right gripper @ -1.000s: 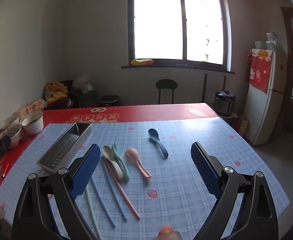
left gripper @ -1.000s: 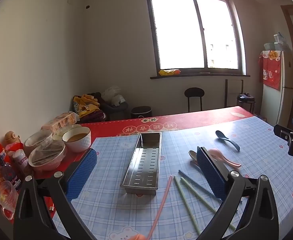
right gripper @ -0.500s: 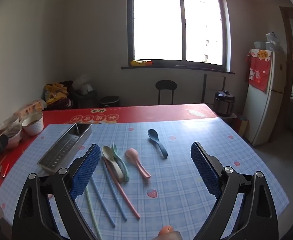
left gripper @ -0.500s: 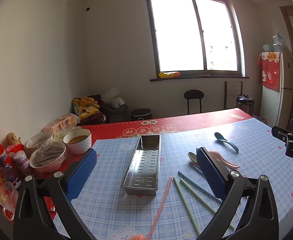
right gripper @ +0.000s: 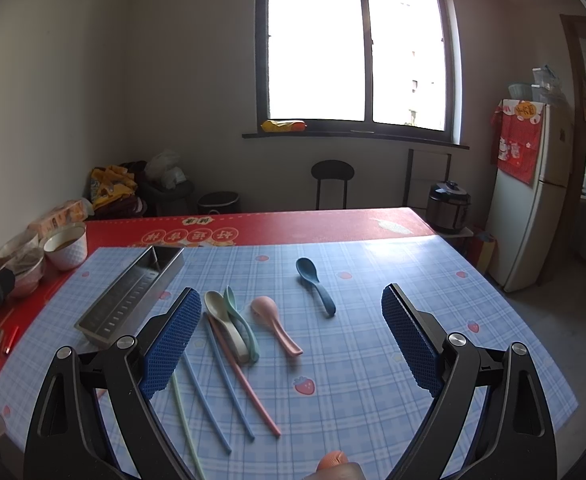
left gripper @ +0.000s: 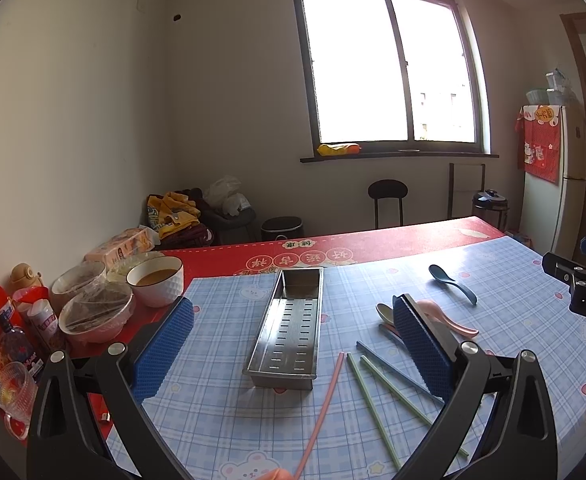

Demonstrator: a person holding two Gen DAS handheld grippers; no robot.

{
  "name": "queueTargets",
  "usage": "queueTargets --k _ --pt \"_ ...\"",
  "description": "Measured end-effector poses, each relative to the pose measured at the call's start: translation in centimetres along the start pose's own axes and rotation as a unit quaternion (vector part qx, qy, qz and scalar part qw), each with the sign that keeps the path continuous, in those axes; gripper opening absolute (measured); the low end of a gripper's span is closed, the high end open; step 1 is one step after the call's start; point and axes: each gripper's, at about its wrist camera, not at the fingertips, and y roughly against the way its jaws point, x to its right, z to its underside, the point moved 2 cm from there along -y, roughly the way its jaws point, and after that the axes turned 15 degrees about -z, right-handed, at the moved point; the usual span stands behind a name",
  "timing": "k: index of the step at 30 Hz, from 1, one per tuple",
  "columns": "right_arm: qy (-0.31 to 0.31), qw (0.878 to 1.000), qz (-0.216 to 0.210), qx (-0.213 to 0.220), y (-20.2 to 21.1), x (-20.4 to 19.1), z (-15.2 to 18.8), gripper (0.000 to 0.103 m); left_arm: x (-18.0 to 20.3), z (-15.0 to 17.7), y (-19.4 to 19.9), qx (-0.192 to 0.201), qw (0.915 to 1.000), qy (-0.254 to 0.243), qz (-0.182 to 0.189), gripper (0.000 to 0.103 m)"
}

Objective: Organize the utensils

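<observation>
- Right wrist view: the beige spoon (right gripper: 224, 322), green spoon (right gripper: 240, 325), pink spoon (right gripper: 276, 324) and dark blue spoon (right gripper: 314, 284) lie mid-table (right gripper: 433, 280), with pastel chopsticks (right gripper: 229, 376) toward the near edge.
- Against a second ago, both views sit slightly further back; nothing has moved.
- The steel tray (left gripper: 289, 322) holds nothing.
- The left hand-held gripper (left gripper: 291, 350) and right hand-held gripper (right gripper: 289, 344) gape wide, gripping nothing.
</observation>
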Motion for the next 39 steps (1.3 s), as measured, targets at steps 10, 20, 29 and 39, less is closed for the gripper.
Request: queueTargets --k 10,20,29,39 --pt "0.000 1.000 0.001 0.000 0.00 -0.02 0.04 0.089 -0.10 -0.08 0.23 0.002 1.0000 0.001 0.001 0.098" --pt "0.000 1.000 0.001 -0.001 -0.03 -0.02 0.06 0.089 -0.25 -0.12 0.13 0.000 1.0000 0.001 0.001 0.098" --pt "-0.001 1.000 0.002 -0.004 -0.44 0.22 0.24 0.089 -0.15 -0.13 0.00 -0.002 1.0000 0.001 0.003 0.098" --pt "-0.003 1.000 0.001 -0.009 -0.86 0.44 0.37 0.089 0.11 -0.16 -0.34 -0.005 1.0000 -0.001 0.005 0.098"
